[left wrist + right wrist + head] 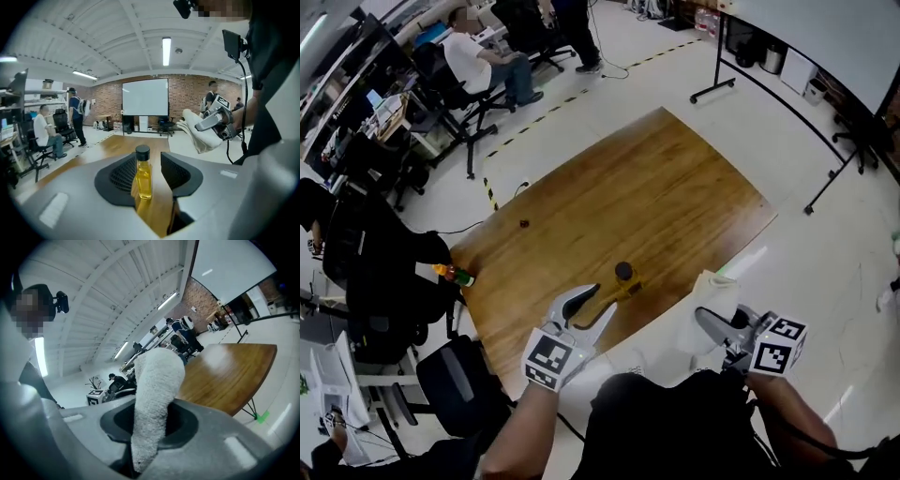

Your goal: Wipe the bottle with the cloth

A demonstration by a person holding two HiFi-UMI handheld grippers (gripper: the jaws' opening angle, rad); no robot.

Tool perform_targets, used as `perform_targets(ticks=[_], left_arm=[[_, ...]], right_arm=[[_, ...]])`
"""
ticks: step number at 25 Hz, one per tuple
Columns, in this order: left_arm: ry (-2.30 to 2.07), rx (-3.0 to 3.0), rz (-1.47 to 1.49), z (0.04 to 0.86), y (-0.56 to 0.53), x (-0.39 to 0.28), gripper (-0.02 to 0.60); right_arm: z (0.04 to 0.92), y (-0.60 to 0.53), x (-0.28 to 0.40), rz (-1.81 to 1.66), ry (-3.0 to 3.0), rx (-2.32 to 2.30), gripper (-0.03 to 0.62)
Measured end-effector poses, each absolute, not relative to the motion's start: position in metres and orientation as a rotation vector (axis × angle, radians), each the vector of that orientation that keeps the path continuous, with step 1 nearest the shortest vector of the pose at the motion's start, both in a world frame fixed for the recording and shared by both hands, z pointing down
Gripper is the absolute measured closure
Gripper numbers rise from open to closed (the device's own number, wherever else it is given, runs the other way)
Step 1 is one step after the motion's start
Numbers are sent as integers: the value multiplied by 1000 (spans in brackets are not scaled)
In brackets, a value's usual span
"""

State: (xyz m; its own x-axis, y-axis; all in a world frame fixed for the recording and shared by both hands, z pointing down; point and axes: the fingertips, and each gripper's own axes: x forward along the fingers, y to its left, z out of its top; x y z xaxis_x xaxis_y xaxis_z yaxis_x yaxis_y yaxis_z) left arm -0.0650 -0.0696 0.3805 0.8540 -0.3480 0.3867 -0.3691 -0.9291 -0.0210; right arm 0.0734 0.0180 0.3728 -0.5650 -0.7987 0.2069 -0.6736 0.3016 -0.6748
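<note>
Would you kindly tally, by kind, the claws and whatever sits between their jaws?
Claw: 2, the left claw and the right claw
Bottle: 1
Cloth: 1
Total: 4

Count as I found it.

- Grippers: two, my left gripper (605,300) and my right gripper (705,323).
- Marker cubes: two, a left cube (549,358) and a right cube (780,343), one per gripper.
- Wooden table (656,197): one.
- Bottle (142,176) of yellow liquid, black-capped: one.
- Cloth (712,300): one.
- Small dark object (523,223) on the tabletop: one.
- Orange-and-green item (455,275) at the table's left corner: one, kind not determinable.
- Other people in the head view: two, a seated person (483,61) and a standing person (572,28).
- Projection screen (145,98): one.
</note>
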Motion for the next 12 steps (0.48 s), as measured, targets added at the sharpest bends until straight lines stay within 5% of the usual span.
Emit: perform_targets(ticks=[6, 12], left_arm=[[-325, 2985, 572, 402, -95, -55, 393], [-234, 2955, 583, 422, -101, -28, 308]], right_arm=[[378, 4, 44, -1058, 2278, -1446, 522], [415, 2, 34, -1101, 2159, -1448, 522]])
